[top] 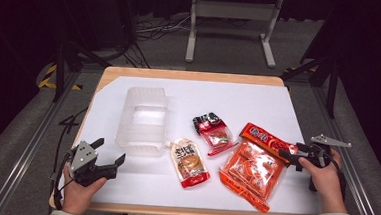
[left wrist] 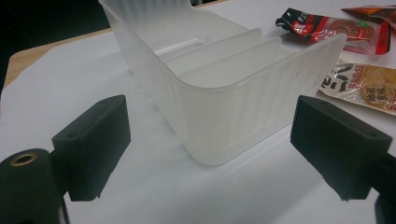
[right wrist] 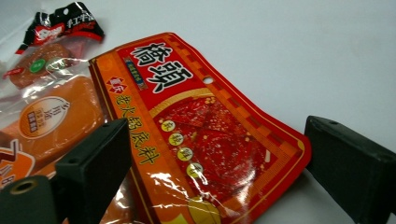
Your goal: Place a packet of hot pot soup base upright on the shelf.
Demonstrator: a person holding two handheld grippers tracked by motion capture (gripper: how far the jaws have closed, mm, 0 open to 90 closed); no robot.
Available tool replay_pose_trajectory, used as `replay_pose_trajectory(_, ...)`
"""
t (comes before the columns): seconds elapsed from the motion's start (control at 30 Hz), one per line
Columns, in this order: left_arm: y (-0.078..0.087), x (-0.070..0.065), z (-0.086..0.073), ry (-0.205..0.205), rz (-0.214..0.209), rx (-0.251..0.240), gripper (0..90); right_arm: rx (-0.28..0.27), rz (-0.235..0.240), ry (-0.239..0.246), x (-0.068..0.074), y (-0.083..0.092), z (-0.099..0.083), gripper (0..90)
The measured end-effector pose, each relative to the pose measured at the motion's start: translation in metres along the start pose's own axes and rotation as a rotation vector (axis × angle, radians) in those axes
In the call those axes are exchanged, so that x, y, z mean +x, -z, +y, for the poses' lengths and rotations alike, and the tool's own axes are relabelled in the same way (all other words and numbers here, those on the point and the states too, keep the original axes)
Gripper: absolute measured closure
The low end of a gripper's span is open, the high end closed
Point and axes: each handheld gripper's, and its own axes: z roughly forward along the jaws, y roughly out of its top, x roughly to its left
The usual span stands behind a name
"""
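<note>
Tools (top: 109, 151) (top: 290, 150) wide open, empty; right straddles red packet (right wrist: 205, 126).

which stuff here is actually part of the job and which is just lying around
In the job:
- red sauce packet, between the open jaws of the right gripper
- clear plastic bin, faced by the open left gripper

Lying about, untouched for now:
- large orange packet
- beige spouted pouch
- small black-topped packet
- metal stand on the floor beyond the table
</note>
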Motion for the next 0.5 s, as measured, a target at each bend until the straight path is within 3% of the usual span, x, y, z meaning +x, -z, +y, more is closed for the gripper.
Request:
replay_pose_trajectory(0.17, 0.0003, 0.0007, 0.0001, 0.002, 0.010, -0.005, 12.4, -0.022, 0.037, 0.007, 0.0036, 0.0032, 0.0027, 15.4)
replay_pose_trajectory(0.23, 0.0004, 0.0010, -0.0001, 0.003, 0.012, -0.004, 12.4, -0.035, 0.067, 0.008, 0.0049, 0.0040, 0.0035, 16.4)
replay_pose_trajectory(0.27, 0.0005, 0.0009, 0.0000, 0.005, 0.014, -0.006, 12.4, -0.047, 0.105, 0.019, 0.0059, 0.0033, 0.0034, 16.3)
replay_pose_trajectory(0.4, 0.0009, 0.0008, 0.0002, 0.008, 0.019, -0.010, 12.3, -0.033, 0.124, 0.057, 0.0066, -0.0014, 0.0017, 18.9)
replay_pose_trajectory(0.5, 0.0006, 0.0007, 0.0001, 0.007, 0.019, -0.008, 12.3, -0.030, 0.136, 0.051, 0.0074, -0.0034, 0.0010, 21.2)
